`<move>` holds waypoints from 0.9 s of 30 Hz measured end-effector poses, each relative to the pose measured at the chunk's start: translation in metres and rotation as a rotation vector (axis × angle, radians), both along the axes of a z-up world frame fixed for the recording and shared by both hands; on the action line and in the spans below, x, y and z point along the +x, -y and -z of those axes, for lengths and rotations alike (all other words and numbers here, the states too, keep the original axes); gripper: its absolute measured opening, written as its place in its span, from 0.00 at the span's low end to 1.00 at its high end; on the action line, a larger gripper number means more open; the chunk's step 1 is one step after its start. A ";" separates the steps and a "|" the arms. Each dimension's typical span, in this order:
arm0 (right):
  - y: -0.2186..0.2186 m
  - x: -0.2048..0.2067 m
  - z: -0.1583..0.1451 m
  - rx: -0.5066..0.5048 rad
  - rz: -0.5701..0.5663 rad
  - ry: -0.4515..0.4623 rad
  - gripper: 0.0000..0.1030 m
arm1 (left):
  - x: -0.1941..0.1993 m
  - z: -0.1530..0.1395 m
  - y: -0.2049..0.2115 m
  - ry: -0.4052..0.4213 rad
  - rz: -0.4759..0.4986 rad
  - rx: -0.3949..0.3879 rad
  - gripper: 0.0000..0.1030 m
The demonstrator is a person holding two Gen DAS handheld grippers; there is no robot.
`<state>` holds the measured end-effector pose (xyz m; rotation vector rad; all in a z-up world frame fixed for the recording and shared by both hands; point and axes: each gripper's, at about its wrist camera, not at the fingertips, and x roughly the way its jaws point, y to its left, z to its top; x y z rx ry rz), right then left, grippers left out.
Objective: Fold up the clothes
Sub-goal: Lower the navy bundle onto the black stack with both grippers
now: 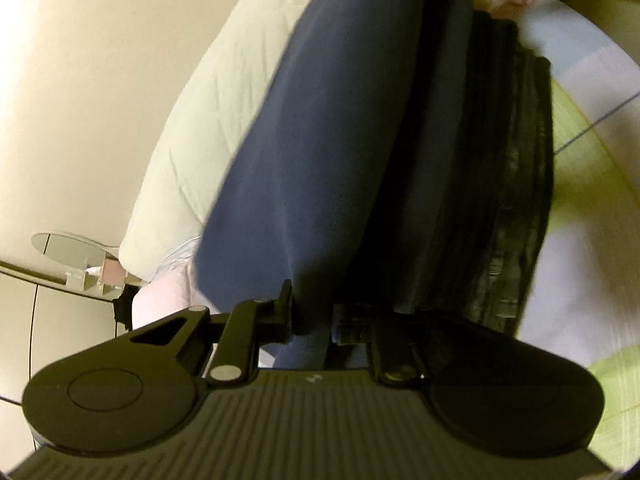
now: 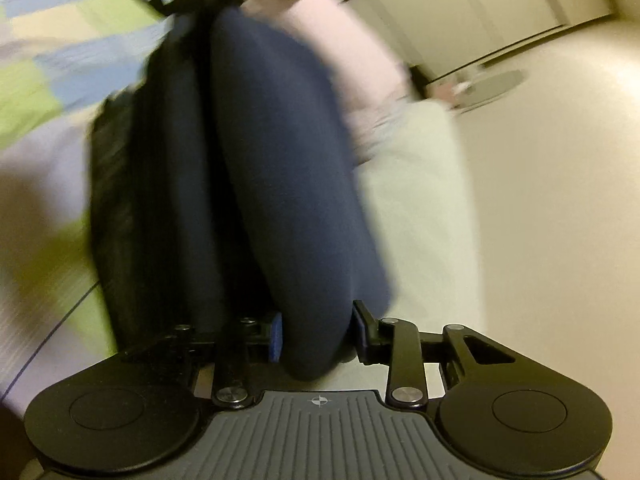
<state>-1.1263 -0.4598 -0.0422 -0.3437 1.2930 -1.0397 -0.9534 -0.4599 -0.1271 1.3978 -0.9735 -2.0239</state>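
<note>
A navy blue garment (image 1: 320, 140) hangs stretched between both grippers, with a darker black mesh-like layer (image 1: 508, 184) beside it. My left gripper (image 1: 314, 320) is shut on the blue cloth at its near end. In the right wrist view the same navy garment (image 2: 280, 168) runs away from the camera, with the black layer (image 2: 132, 200) to its left. My right gripper (image 2: 318, 336) is shut on the cloth, its blue pads (image 2: 275, 336) pressed against the fold. The far end of the garment is blurred.
A pale green quilted cushion (image 1: 208, 120) lies beside the garment; it also shows in the right wrist view (image 2: 420, 200). A green, blue and white patterned cloth (image 2: 60, 60) covers the surface. A pink-sleeved arm (image 2: 340, 48) and cream cabinets (image 2: 500, 8) sit behind.
</note>
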 end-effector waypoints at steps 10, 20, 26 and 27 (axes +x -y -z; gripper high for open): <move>-0.003 0.004 0.001 -0.001 0.017 -0.036 0.42 | 0.031 -0.011 -0.001 -0.027 -0.058 0.042 0.18; -0.011 0.003 -0.046 0.103 0.229 0.244 0.42 | 0.066 -0.046 0.010 -0.222 -0.199 0.109 0.19; 0.025 -0.010 -0.091 0.112 0.378 0.670 0.42 | 0.037 -0.073 0.043 -0.408 -0.278 0.371 0.18; 0.035 -0.015 -0.091 0.122 0.413 0.723 0.42 | 0.033 -0.078 0.049 -0.439 -0.291 0.415 0.18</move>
